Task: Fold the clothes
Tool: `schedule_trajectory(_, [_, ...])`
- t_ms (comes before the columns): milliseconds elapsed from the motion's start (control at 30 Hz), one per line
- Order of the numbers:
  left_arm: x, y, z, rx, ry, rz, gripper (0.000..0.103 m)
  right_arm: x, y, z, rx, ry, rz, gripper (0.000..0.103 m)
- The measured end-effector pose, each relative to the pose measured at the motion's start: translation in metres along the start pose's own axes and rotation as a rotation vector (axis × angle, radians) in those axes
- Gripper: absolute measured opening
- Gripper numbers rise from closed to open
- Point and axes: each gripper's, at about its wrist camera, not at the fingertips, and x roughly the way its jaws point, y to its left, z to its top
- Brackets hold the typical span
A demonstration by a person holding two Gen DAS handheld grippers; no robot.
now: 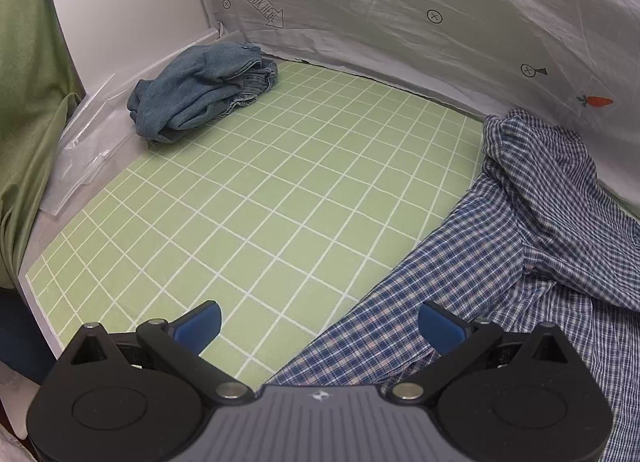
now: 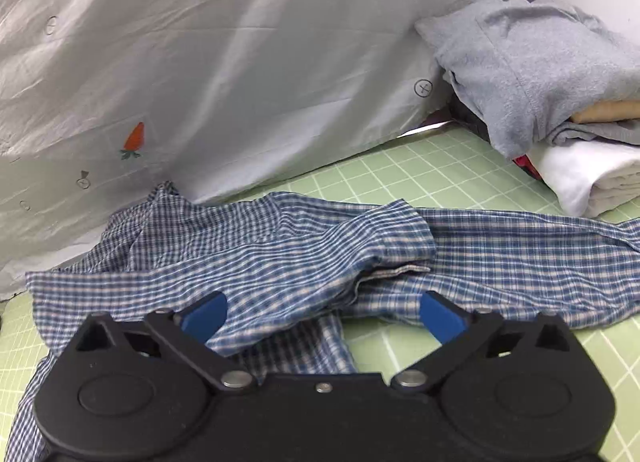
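- The blue-and-white checked cotton shirt (image 2: 280, 246) lies rumpled on the green gridded cutting mat (image 1: 256, 197) that covers the worktop, at the right of the left wrist view and right across the near ground of the right wrist view.
- One sleeve or panel is doubled over the body, a pale hem edge showing at the fold; the rest is creased, not squared.
- The left tool (image 1: 320, 328) hangs with its blue pads spread wide and nothing between them, low over the shirt's near-left edge where cloth meets mat.
- The right tool (image 2: 324, 316) is likewise spread and empty, poised just above the shirt's near edge.
- My read: this shirt is the piece in hand, somewhere between spreading and folding. Any grip calls for each tool to close on a single layer at an edge or corner, not on the bunched middle.
- At the far left sits a crumpled blue denim garment (image 1: 200, 89), well apart from the shirt.
- At the far right stands a stack of clothes: grey knit on top (image 2: 532, 65), folded white cloth beneath (image 2: 592, 177). It is near the shirt's right end, so a wide sweep could catch it.
- A pale printed sheet with carrots (image 2: 224, 73) drapes the far side; the shirt's far edge touches it.
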Motion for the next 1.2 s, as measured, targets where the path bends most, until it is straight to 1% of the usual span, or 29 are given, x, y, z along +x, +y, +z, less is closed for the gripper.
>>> schedule_trajectory(100, [-0.002, 0.014, -0.003, 0.018, -0.021, -0.037, 0.103, -0.024, 0.017, -0.015, -0.037, 0.015, -0.008, 0.103])
schedule_trajectory(233, [0.001, 0.043, -0.007, 0.046, -0.028, -0.124, 0.103, -0.065, 0.046, -0.041, -0.053, -0.006, -0.019, 0.103])
schedule_trajectory(333, [0.006, 0.069, -0.006, 0.105, -0.031, -0.194, 0.103, -0.100, 0.079, -0.068, -0.052, -0.031, -0.041, 0.103])
schedule_trajectory(400, [0.011, 0.089, 0.000, 0.135, -0.009, -0.242, 0.103, -0.123, 0.109, -0.089, -0.045, -0.033, -0.067, 0.103])
schedule_trajectory(433, [0.013, 0.099, 0.004, 0.151, 0.000, -0.270, 0.103, -0.133, 0.124, -0.101, -0.029, -0.027, -0.078, 0.103])
schedule_trajectory(500, [0.015, 0.117, 0.012, 0.201, -0.005, -0.350, 0.103, -0.149, 0.151, -0.122, 0.000, -0.014, -0.085, 0.103])
schedule_trajectory(567, [0.018, 0.131, 0.021, 0.264, -0.020, -0.383, 0.103, -0.159, 0.182, -0.145, 0.012, 0.017, -0.091, 0.103])
schedule_trajectory(633, [0.019, 0.144, 0.028, 0.311, -0.023, -0.402, 0.103, -0.169, 0.213, -0.165, 0.033, 0.041, -0.134, 0.103])
schedule_trajectory(700, [0.019, 0.157, 0.031, 0.338, -0.019, -0.419, 0.103, -0.179, 0.236, -0.182, 0.064, 0.076, -0.133, 0.103])
schedule_trajectory(800, [0.020, 0.177, 0.031, 0.367, -0.004, -0.448, 0.103, -0.190, 0.270, -0.204, 0.068, 0.133, -0.099, 0.102])
schedule_trajectory(867, [0.025, 0.190, 0.029, 0.381, 0.015, -0.462, 0.103, -0.195, 0.287, -0.218, 0.043, 0.153, -0.097, 0.097])
schedule_trajectory(900, [0.028, 0.196, 0.028, 0.388, 0.025, -0.469, 0.103, -0.197, 0.296, -0.225, 0.031, 0.163, -0.095, 0.093])
schedule_trajectory(967, [0.030, 0.209, 0.027, 0.390, 0.033, -0.478, 0.103, -0.198, 0.306, -0.233, 0.048, 0.187, -0.096, 0.090])
schedule_trajectory(1067, [0.031, 0.227, 0.028, 0.379, 0.041, -0.478, 0.103, -0.195, 0.320, -0.242, 0.067, 0.221, -0.081, 0.081])
schedule_trajectory(1133, [0.033, 0.238, 0.028, 0.370, 0.048, -0.477, 0.103, -0.194, 0.328, -0.246, 0.070, 0.242, -0.067, 0.071])
schedule_trajectory(1167, [0.034, 0.242, 0.029, 0.365, 0.052, -0.475, 0.103, -0.193, 0.331, -0.247, 0.068, 0.252, -0.061, 0.068])
schedule_trajectory(1200, [0.035, 0.246, 0.029, 0.359, 0.057, -0.474, 0.103, -0.192, 0.333, -0.249, 0.067, 0.261, -0.055, 0.062])
